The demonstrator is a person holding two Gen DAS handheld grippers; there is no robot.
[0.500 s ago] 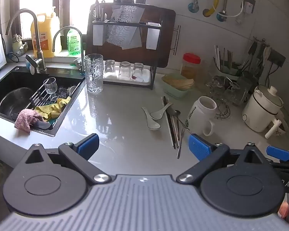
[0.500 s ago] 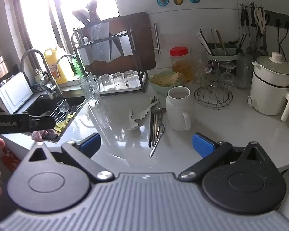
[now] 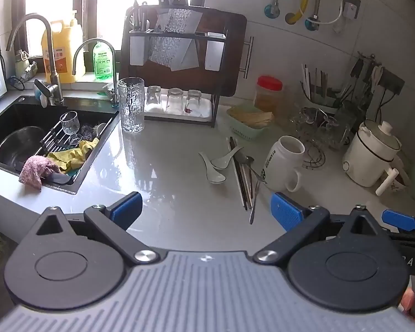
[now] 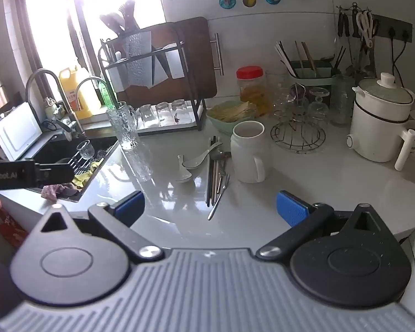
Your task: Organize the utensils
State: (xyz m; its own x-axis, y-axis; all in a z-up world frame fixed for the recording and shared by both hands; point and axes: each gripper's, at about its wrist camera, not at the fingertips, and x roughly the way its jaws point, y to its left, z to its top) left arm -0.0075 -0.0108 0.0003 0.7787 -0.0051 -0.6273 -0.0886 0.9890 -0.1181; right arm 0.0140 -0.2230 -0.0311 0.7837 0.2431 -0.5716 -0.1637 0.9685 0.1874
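Note:
Two white ceramic spoons (image 3: pixel 215 166) (image 4: pixel 192 164), dark chopsticks (image 3: pixel 239 171) (image 4: pixel 211 174), a metal spoon (image 3: pixel 247 160) and a metal fork (image 4: pixel 220 196) lie together on the grey counter, left of a white mug (image 3: pixel 283 164) (image 4: pixel 247 150). My left gripper (image 3: pixel 206 207) is open and empty, held above the counter's near edge. My right gripper (image 4: pixel 210 207) is open and empty, also short of the utensils. A green utensil holder (image 4: pixel 311 73) with chopsticks stands at the back wall.
A sink (image 3: pixel 27 127) with a rack, a glass and cloths lies at left. A tall glass (image 3: pixel 131 108), a knife rack with upturned glasses (image 3: pixel 177 102), a red-lidded jar (image 4: pixel 250 88), a wire glass stand (image 4: pixel 298 135) and a white electric pot (image 4: pixel 380 121) stand around.
Both views have shifted only slightly. The utensils and mug lie as before.

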